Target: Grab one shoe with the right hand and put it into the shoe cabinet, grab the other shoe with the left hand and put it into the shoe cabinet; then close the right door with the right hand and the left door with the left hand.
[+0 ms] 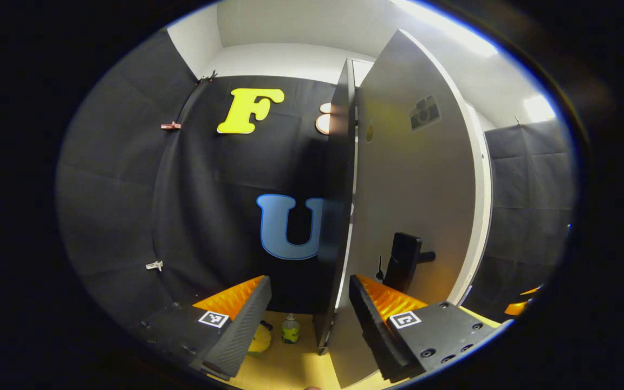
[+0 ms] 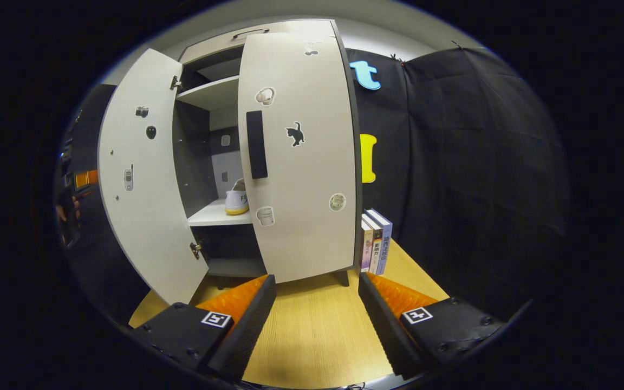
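Your left gripper [image 1: 309,311] is sitting with its jaws spread wide and nothing between them, right up against the open left door [image 1: 415,216] of the tall pale-grey shoe cabinet [image 2: 290,32]. You are seeing that door nearly edge-on, so its dark edge and grey face are blocking most of the cabinet from the left gripper view; its black bar handle [image 1: 403,260] is showing just past your right-hand finger. Low beside the door's bottom edge, a small green bottle [image 1: 290,329] is standing on the light wooden floor [image 1: 290,368], with a yellow object next to it, half hidden by a finger and too cut off to identify.

Your right gripper [image 2: 317,309] is hovering in front of the cabinet, jaws also wide and empty. The right door [image 2: 298,157], carrying small stickers and a black bar handle [image 2: 257,144], is lying shut or nearly so. Through the gap beside it, one white shoe with a yellow sole [image 2: 236,199] is resting on the cabinet's middle shelf [image 2: 214,216]; the door is covering part of it, and you cannot tell whether the second shoe is behind it. A few upright books [image 2: 375,241] are standing just beside the cabinet's right side.
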`<state>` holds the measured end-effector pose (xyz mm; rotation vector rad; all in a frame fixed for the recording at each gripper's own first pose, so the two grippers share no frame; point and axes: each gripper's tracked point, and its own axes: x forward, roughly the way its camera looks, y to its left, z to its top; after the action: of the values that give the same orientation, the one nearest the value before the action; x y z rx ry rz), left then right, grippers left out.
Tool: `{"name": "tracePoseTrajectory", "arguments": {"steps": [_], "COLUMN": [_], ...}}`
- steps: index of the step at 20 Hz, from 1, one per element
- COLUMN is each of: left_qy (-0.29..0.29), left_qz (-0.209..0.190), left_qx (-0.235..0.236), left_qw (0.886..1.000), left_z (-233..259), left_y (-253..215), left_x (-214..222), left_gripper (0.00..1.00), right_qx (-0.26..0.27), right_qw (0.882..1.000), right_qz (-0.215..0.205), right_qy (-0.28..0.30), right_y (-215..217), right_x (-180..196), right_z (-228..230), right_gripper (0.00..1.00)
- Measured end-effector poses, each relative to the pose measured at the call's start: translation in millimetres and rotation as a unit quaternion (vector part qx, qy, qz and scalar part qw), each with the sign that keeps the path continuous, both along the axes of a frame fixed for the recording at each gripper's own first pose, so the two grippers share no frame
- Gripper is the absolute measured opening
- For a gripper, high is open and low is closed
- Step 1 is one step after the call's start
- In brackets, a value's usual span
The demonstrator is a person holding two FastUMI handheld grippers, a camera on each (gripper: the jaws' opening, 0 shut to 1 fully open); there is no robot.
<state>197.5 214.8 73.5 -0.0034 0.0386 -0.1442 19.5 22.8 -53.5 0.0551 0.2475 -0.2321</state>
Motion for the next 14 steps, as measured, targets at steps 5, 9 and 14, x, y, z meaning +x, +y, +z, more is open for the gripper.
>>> {"name": "tracePoseTrajectory", "arguments": {"steps": [5,9,14], "left_qy": [0.007,0.008,0.029], "left_qz": [-0.026,-0.020,-0.046], "left_qx": [-0.004,-0.026,-0.071], "left_qw": [1.000,0.999,0.996], "left_z": [-6,-9,-18], "left_y": [-54,-98,-171], "left_x": [-3,2,13], "left_gripper": [0.91,0.91,0.94], "right_qx": [0.005,0.003,0.001], "right_qw": [1.000,0.999,0.999], "right_qz": [0.021,0.032,0.036], "right_qy": [0.000,-0.014,-0.025], "right_y": [-1,-23,-62], "right_x": [19,27,37], "right_z": [-2,8,14], "right_gripper": [0.98,0.98,0.98]}}
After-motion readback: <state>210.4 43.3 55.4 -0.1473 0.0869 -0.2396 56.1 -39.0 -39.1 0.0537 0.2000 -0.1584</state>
